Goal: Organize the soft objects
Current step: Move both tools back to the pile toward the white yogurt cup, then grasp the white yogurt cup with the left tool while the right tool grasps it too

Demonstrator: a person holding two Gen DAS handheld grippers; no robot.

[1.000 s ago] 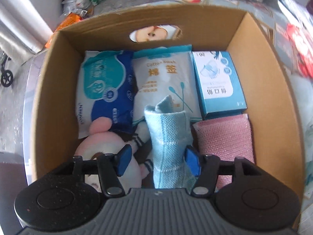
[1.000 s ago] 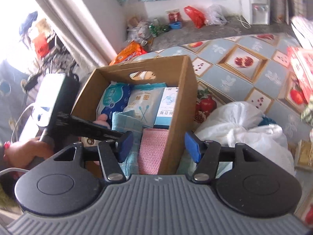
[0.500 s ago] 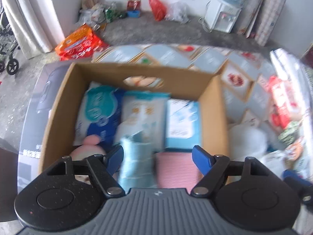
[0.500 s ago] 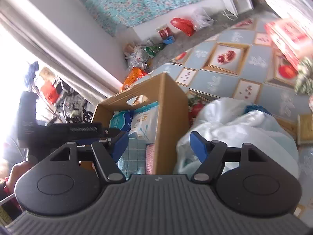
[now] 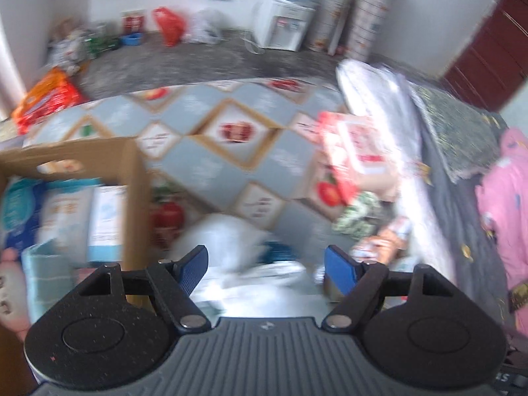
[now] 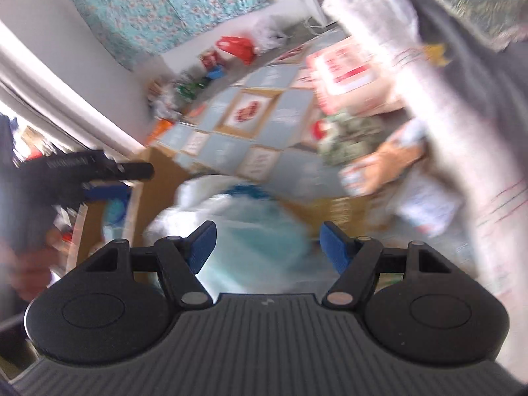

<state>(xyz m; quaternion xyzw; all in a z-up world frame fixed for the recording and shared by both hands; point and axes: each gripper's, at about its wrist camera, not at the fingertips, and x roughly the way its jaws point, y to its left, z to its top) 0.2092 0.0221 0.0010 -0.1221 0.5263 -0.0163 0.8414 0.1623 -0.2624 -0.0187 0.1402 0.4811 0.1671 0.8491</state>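
The cardboard box (image 5: 132,178) sits at the left of the left wrist view, holding packets, a light blue towel (image 5: 43,270) and a pink plush. My left gripper (image 5: 267,264) is open and empty, to the right of the box, above a white plastic bag (image 5: 231,231). My right gripper (image 6: 265,244) is open and empty over the same white bag (image 6: 237,224), which holds something teal. The left gripper also shows in the right wrist view (image 6: 99,178), at the box. Both views are blurred.
The table has a blue fruit-patterned cloth (image 5: 211,151). A red and white packet (image 5: 349,151), a green patterned item (image 5: 359,214) and a small packet (image 6: 373,168) lie to the right. A grey cushion (image 5: 389,105) and pink clothing (image 5: 505,204) are at far right.
My left gripper let go of the blue towel in the box, opened wide and swung right toward the white bag. My right gripper moved right and closer over the bag.
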